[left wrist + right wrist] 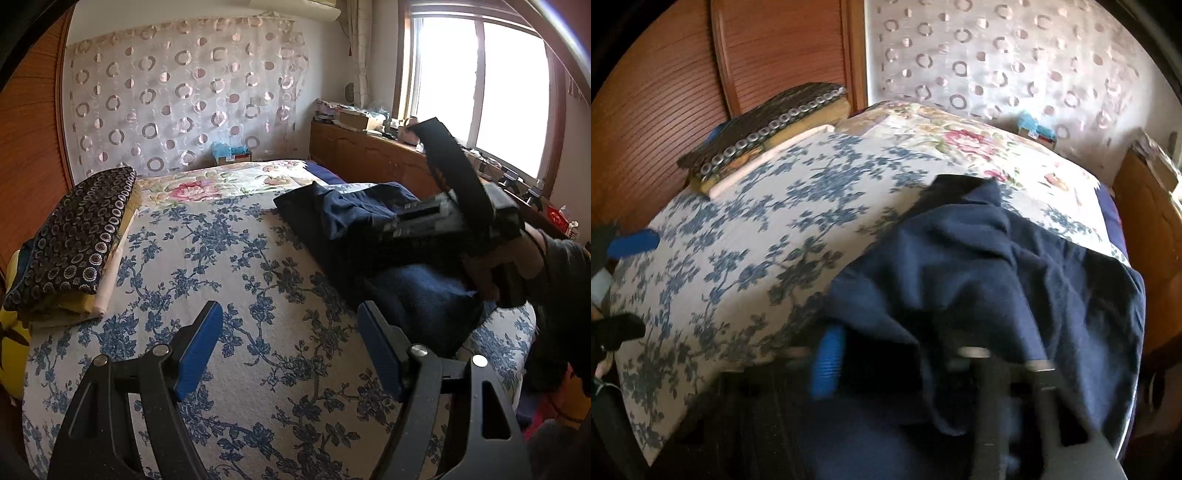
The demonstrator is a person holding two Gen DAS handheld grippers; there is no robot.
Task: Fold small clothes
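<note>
A crumpled navy garment (pixel 351 214) lies on the right side of the flowered bedspread (pixel 221 266). In the right wrist view the same navy garment (pixel 979 266) is bunched over my right gripper (pixel 882 343). Its left blue pad (pixel 827 365) presses against a dark fold, and the other finger is hidden under the cloth. A hand (pixel 517 266) holds that gripper down into the garment. My left gripper (pixel 288 310) hovers open over bare bedspread, just left of the garment, with nothing between its pads. One of its blue pads (pixel 635 242) shows at the left edge.
A folded stack of clothes (pixel 74 240) with a dark ring-patterned piece on top sits at the bed's left edge, next to a wooden wardrobe (pixel 665 92). A cluttered wooden cabinet (pixel 369 155) runs along the right under the window. A small box (pixel 231 155) stands by the curtain.
</note>
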